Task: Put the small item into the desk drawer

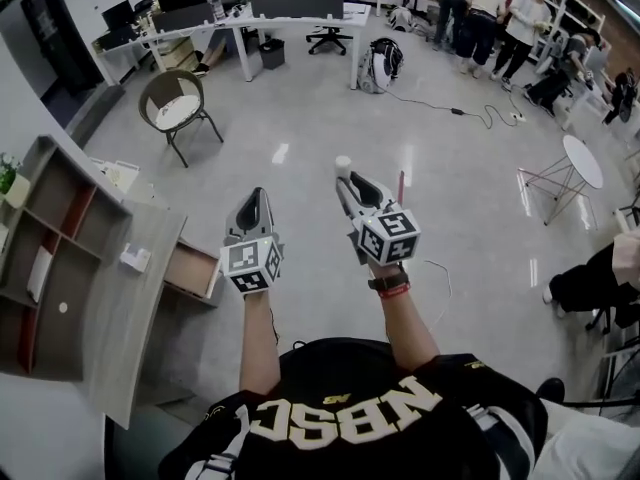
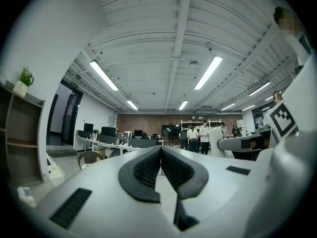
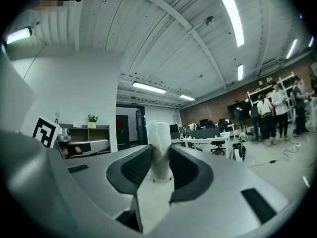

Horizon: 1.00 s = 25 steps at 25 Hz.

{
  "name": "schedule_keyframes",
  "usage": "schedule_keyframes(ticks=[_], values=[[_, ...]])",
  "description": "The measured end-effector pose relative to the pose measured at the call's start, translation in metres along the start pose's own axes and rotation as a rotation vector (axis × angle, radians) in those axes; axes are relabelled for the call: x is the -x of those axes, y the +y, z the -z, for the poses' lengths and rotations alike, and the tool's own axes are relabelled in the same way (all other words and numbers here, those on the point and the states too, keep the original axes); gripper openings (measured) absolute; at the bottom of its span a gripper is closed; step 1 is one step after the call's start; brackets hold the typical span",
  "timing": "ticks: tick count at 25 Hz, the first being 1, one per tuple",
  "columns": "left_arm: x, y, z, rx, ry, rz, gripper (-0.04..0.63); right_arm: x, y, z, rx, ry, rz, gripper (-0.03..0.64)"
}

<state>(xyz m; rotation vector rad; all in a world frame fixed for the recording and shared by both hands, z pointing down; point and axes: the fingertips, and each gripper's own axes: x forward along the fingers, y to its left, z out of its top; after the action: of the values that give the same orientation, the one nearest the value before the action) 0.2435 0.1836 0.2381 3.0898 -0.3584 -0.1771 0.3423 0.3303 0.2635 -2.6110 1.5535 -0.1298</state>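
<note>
White and small, the item point(image 1: 343, 165) sticks up from the tip of the right gripper point(image 1: 347, 181) in the head view, over bare grey floor in front of the person. The left gripper point(image 1: 256, 200) is just beside it on the left, with its jaws drawn together. Well off to the left stands the grey desk point(image 1: 140, 308). Its drawer point(image 1: 192, 271) is pulled out and shows a pale wooden inside, and the item is well apart from it. An open shelf unit point(image 1: 50, 258) sits along the desk's far side, and a round-backed chair point(image 1: 178, 108) stands farther out on the floor.

The left gripper view shows the left gripper point(image 2: 160, 150) clenched. Its black ribbed pads point(image 2: 146, 168) meet with nothing between them. Beyond them lies an office room with long desks and a group of people point(image 2: 198, 138) standing at the back.

In the right gripper view, the right gripper point(image 3: 159, 155) is grasping the item point(image 3: 159, 138). A ribbed pad presses it on each side. The item stands upright and rises above the pad tips. A potted plant point(image 3: 92, 119) tops a shelf in the distance at the left.
</note>
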Motion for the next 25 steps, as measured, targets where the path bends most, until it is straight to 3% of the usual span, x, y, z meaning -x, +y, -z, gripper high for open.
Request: schedule_keyframes(ticks=[4, 12, 18, 25], values=[[0.011, 0.054, -0.001, -0.012, 0.002, -0.052, 0.014, -0.047, 0.039, 0.01, -0.015, -0.005, -0.067, 0.109], [0.063, 0.169, 0.005, -0.006, 0.004, -0.232, 0.014, -0.127, 0.148, 0.041, -0.015, 0.04, -0.26, 0.109], [0.109, 0.23, 0.016, 0.01, 0.023, -0.377, 0.014, -0.165, 0.219, 0.065, -0.012, 0.1, -0.407, 0.109], [0.168, 0.304, 0.043, 0.039, 0.051, -0.586, 0.014, -0.218, 0.316, 0.108, -0.014, 0.188, -0.639, 0.109]])
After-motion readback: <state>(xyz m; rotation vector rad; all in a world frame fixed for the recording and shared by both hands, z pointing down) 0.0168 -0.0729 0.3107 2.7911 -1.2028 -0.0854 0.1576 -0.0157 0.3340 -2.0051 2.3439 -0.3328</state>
